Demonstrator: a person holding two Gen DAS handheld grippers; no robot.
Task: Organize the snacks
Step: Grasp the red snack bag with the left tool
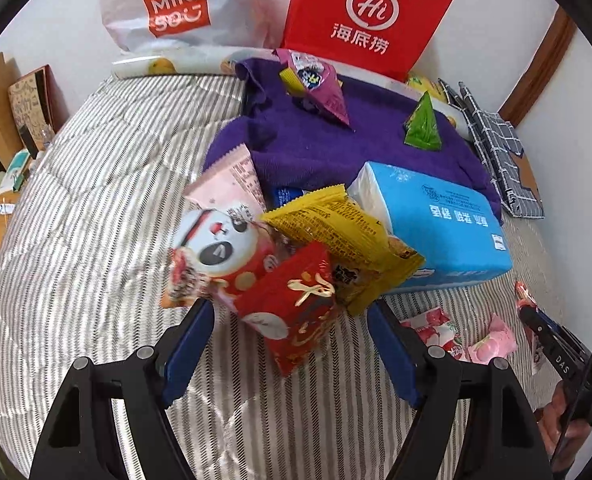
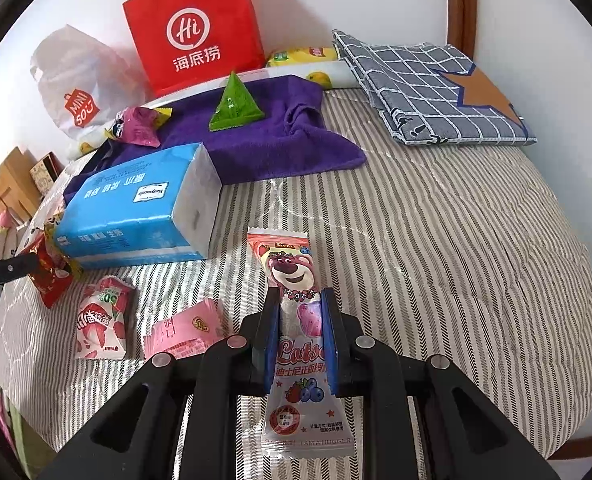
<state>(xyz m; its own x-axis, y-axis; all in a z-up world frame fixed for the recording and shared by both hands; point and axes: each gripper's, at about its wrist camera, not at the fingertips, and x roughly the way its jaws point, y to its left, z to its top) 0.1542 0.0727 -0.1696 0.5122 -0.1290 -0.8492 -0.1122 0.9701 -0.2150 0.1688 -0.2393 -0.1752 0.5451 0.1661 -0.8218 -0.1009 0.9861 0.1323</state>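
My left gripper (image 1: pixel 289 310) is open, its blue pads standing either side of a red snack packet (image 1: pixel 291 312) without touching it. That packet lies in a heap with a panda packet (image 1: pixel 215 248), a yellow packet (image 1: pixel 336 224) and a pink packet (image 1: pixel 231 176), all against a blue tissue pack (image 1: pixel 444 224). My right gripper (image 2: pixel 300 294) is shut on a long pink bear-print snack packet (image 2: pixel 291 272), held just above the striped quilt (image 2: pixel 436 240). A strawberry packet (image 2: pixel 101 320) and a small pink packet (image 2: pixel 183 332) lie to its left.
A purple towel (image 2: pixel 263 140) at the back carries a green pyramid packet (image 2: pixel 235 104) and a magenta packet (image 2: pixel 137 128). A red paper bag (image 2: pixel 195 28) and a white shop bag (image 2: pixel 79 80) lean on the wall. A folded checked cloth (image 2: pixel 428 88) lies back right.
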